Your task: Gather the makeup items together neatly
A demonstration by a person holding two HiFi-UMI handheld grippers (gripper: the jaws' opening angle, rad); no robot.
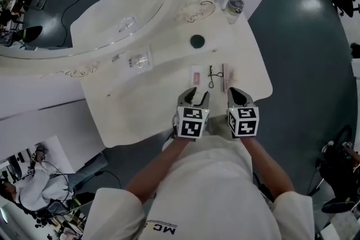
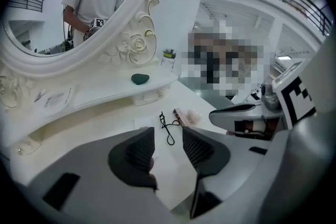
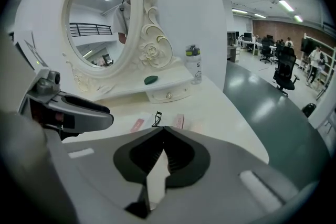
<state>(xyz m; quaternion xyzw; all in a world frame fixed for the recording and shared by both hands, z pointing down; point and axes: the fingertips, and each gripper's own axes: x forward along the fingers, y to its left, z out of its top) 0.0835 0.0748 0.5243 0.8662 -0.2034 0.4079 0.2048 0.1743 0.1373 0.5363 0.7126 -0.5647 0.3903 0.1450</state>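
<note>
Dressing table (image 1: 129,115): white, broad, with a raised shelf (image 1: 169,56) along the back under the mirror; carries every piece of the task.
Mirror (image 1: 84,3): oval in an ornate white frame, at the far left of the table.
Left gripper (image 2: 168,147): held over the front edge, tilted downward; parted fairly wide with nothing gripped, only bare tabletop showing through the gap.
Right gripper (image 3: 164,152): just beside the left one, over the same edge; closed tip to tip, empty.
Jar (image 1: 233,7): upright at the far right corner, well apart from the rest.
Clear sachet (image 1: 139,60): flat on the left part of the shelf, apart from the front cluster.
Pink strip (image 1: 228,77): flat, just ahead of the right gripper.
Pink packet (image 1: 196,76): flat, just ahead of the left gripper.
Green oval piece (image 1: 197,41): on the shelf, behind the packet.
Eyelash curler (image 1: 212,77): black, lying between packet and strip, near both; touching or not, hard to tell.
Step in hand: seemingly between pickups, with packet, curler and strip already close together and jar, sachet and green piece yet to be brought in.
Next move: probably a reach to the shelf for an outlier; calls for a low approach, an edge pinch on the thin sachet, and opening the right gripper first if used.
</note>
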